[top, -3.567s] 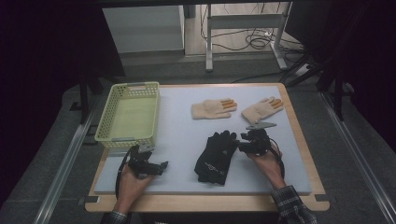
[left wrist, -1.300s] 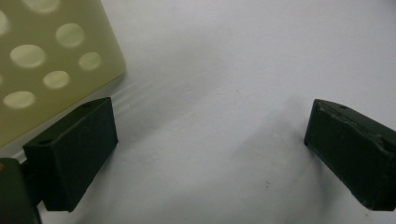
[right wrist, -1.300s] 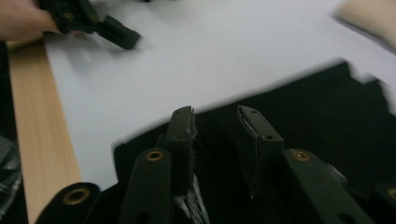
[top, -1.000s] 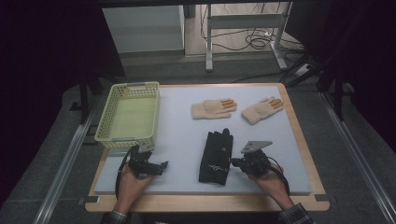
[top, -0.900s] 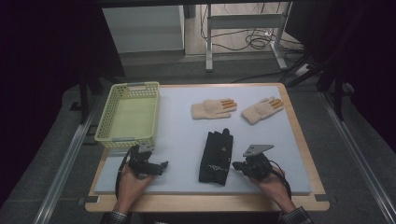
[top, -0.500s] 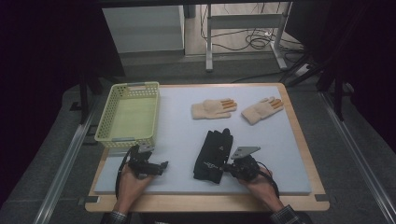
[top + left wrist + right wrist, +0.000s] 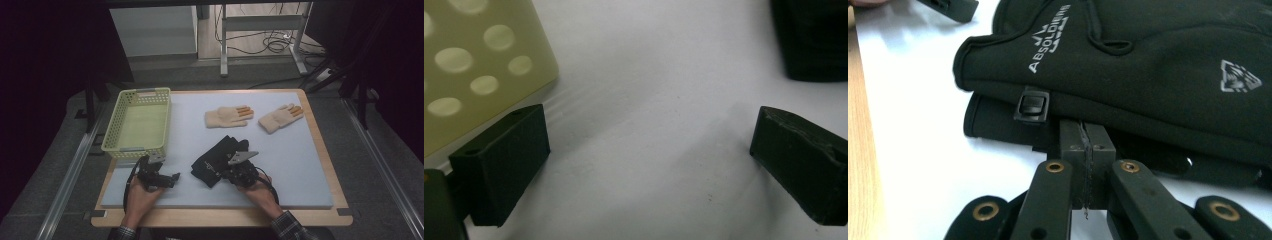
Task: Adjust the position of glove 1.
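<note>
From the high view we see the black gloves [image 7: 217, 160] stacked in a pile on the pale mat [image 7: 300, 165], toward the near edge and a little right of the middle. Our right gripper [image 7: 226, 173] lies low against the near right side of that pile, with the right hand [image 7: 260, 187] behind it. Our left gripper [image 7: 170, 178] rests on the mat just in front of the yellow-green basket [image 7: 137, 125], well apart from the gloves. Two tan gloves [image 7: 227, 116] lie side by side farther back on the mat. In the left gripper view our two black jaws stand wide apart over bare mat with nothing between them; a corner of the basket [image 7: 474, 60] sits at the upper left and a dark edge of the gloves [image 7: 811, 40] at the upper right. In the right gripper view our jaws are pressed together, face to face, with their tips tucked beneath the edge of the upper glove, just beside a small black buckle [image 7: 1031, 105]. We cannot tell whether any fabric is caught between them. White lettering [image 7: 1048, 37] runs along the cuff, and the wooden table edge [image 7: 860, 150] shows at the left.
</note>
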Motion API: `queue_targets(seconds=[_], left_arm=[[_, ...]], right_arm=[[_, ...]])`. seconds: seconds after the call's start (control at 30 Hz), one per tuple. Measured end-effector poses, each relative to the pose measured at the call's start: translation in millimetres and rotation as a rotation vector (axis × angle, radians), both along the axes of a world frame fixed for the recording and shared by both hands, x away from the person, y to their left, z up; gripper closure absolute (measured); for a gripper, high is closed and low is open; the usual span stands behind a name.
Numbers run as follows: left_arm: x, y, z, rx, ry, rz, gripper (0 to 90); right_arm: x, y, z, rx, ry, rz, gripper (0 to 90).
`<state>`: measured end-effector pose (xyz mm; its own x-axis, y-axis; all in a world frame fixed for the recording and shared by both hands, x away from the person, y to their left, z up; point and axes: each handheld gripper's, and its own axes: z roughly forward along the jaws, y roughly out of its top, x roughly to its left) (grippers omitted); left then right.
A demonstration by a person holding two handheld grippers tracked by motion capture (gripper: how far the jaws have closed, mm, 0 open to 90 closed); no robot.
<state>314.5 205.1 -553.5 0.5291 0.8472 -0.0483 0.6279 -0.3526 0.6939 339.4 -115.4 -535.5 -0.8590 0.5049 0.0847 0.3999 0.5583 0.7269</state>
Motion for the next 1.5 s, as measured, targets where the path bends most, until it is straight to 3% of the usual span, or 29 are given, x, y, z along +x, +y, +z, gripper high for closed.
queue_targets(seconds=[0.17,0.33,0.6,0.67,0.7,0.87,0.9,0.97,1.03,1.1,1.23,1.4,1.5], left_arm=[[0.2,-0.2,0.0,-0.001,0.0,0.001,2.8],[0.4,-0.4,0.2,0.001,0.002,0.0,2.8],[0.7,-0.3,0.2,-0.001,0.003,-0.001,2.6],[0.7,-0.3,0.3,-0.001,0.003,-0.001,2.6],[0.8,-0.5,0.5,0.0,0.005,-0.001,2.6],[3.2,-2.5,4.8,-0.001,0.03,-0.021,3.0],[3.2,-2.5,4.8,-0.001,0.03,-0.021,3.3],[3.7,-6.5,9.1,-0.038,0.037,-0.063,2.9],[4.3,-11.8,12.9,-0.028,0.036,-0.094,1.9],[5.9,-18.0,17.1,-0.045,0.04,-0.123,0.8],[13.1,-33.2,27.9,-0.081,0.042,-0.194,0.0],[24.9,-53.0,38.9,-0.082,0.04,-0.245,0.0],[37.4,-74.4,48.2,-0.072,0.04,-0.291,0.0]], right_arm=[[-2.2,-0.9,1.8,-0.014,-0.007,0.015,82.0],[-6.1,-15.9,5.5,-0.033,-0.035,-0.016,73.9],[5.9,-76.0,14.8,-0.038,-0.08,-0.178,56.4],[7.7,-82.9,15.0,-0.037,-0.083,-0.199,54.0],[11.1,-96.6,14.6,-0.04,-0.083,-0.24,48.0],[19.0,-128.6,9.6,-0.066,-0.094,-0.343,36.5],[19.0,-128.6,9.6,-0.066,-0.094,-0.343,36.5],[22.5,-143.9,6.4,-0.072,-0.108,-0.391,30.9],[24.1,-150.3,6.3,-0.077,-0.11,-0.42,27.0],[25.8,-152.9,6.0,-0.085,-0.107,-0.436,23.7],[26.0,-152.6,5.5,-0.088,-0.103,-0.436,22.1],[25.9,-152.9,5.1,-0.084,-0.104,-0.436,22.1],[25.9,-153.1,5.0,-0.083,-0.104,-0.437,22.1]])
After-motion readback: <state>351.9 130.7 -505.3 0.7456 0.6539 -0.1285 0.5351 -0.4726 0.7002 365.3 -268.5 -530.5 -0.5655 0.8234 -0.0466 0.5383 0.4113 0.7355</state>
